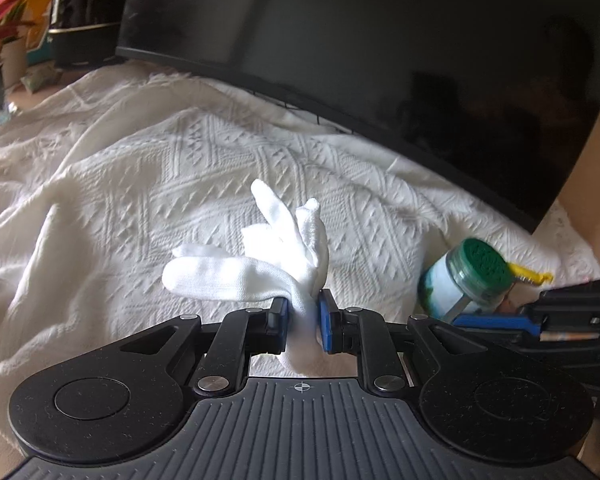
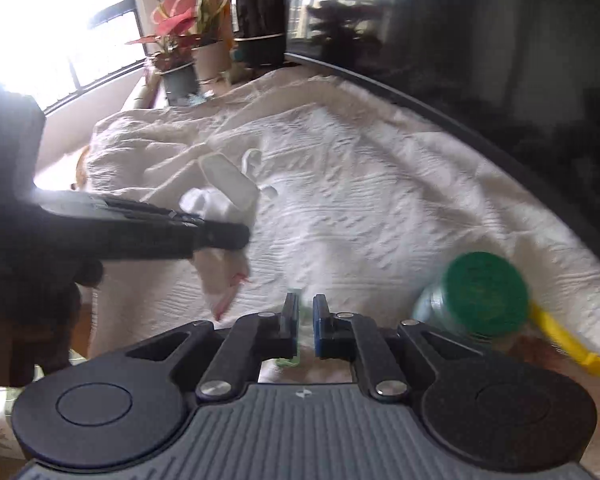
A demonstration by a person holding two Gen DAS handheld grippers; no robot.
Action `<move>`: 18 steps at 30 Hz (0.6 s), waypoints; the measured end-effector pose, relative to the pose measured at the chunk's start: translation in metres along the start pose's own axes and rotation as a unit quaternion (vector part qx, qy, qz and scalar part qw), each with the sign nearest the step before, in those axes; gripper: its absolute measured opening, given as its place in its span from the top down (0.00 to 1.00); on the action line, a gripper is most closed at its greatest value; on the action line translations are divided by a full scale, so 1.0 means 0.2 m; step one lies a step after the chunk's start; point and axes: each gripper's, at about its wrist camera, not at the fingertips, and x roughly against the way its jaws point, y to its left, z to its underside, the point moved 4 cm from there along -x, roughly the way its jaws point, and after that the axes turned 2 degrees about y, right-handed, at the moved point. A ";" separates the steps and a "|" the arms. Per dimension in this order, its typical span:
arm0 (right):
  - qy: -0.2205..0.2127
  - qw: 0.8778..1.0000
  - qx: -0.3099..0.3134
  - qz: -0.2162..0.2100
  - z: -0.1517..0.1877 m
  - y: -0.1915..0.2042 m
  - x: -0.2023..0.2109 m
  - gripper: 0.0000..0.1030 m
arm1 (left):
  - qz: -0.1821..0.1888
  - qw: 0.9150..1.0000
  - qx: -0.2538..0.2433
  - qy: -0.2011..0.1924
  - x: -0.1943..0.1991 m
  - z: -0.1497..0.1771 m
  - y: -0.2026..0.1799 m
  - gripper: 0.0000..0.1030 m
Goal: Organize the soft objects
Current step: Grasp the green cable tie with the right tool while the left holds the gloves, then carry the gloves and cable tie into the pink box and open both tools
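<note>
My left gripper (image 1: 303, 312) has its jaws pinched on a bunch of white socks (image 1: 260, 256), which fan out above the white patterned blanket (image 1: 140, 168) covering the bench. My right gripper (image 2: 306, 322) has its jaws drawn close, with something pale green between them; I cannot tell whether they grip it. A jar with a green lid (image 2: 480, 296) lies just right of it, near the blanket's right edge, beside a yellow clip (image 2: 564, 340). A dark screen (image 1: 380, 40) runs along the far edge.

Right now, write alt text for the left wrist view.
The left tongs pinch a white glove above a white bedspread. A green-lidded jar sits to the right, a dark screen behind.
</note>
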 end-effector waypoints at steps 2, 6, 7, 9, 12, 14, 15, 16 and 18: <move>0.004 1.000 0.004 0.017 0.02 -0.02 -0.02 0.77 | -0.001 1.000 0.000 0.012 -0.02 0.05 0.02 0.82; 0.023 1.000 -0.003 0.014 0.03 0.00 -0.13 0.75 | 0.010 0.999 0.027 0.033 -0.05 0.18 0.09 0.82; 0.028 1.000 -0.003 0.012 0.03 0.01 -0.17 0.75 | 0.010 0.999 0.034 0.038 -0.05 0.21 0.11 0.82; 0.038 0.999 0.001 0.008 0.04 0.05 -0.26 0.75 | 0.008 0.998 0.047 0.044 -0.06 0.26 0.15 0.82; 0.057 0.998 0.007 0.001 0.06 0.08 -0.36 0.75 | 0.005 0.997 0.067 0.046 -0.04 0.29 0.21 0.82; 0.062 0.998 0.009 -0.001 0.07 0.10 -0.40 0.75 | 0.006 0.996 0.078 0.047 -0.04 0.31 0.23 0.82; 0.059 0.998 0.013 0.001 0.07 0.10 -0.41 0.75 | 0.007 0.996 0.082 0.047 -0.04 0.31 0.23 0.82; 0.058 0.998 0.017 0.000 0.06 0.11 -0.42 0.75 | 0.007 0.995 0.085 0.046 -0.04 0.31 0.23 0.82; 0.062 0.998 0.033 0.004 0.05 0.12 -0.44 0.79 | 0.004 0.995 0.086 0.046 -0.04 0.30 0.22 0.82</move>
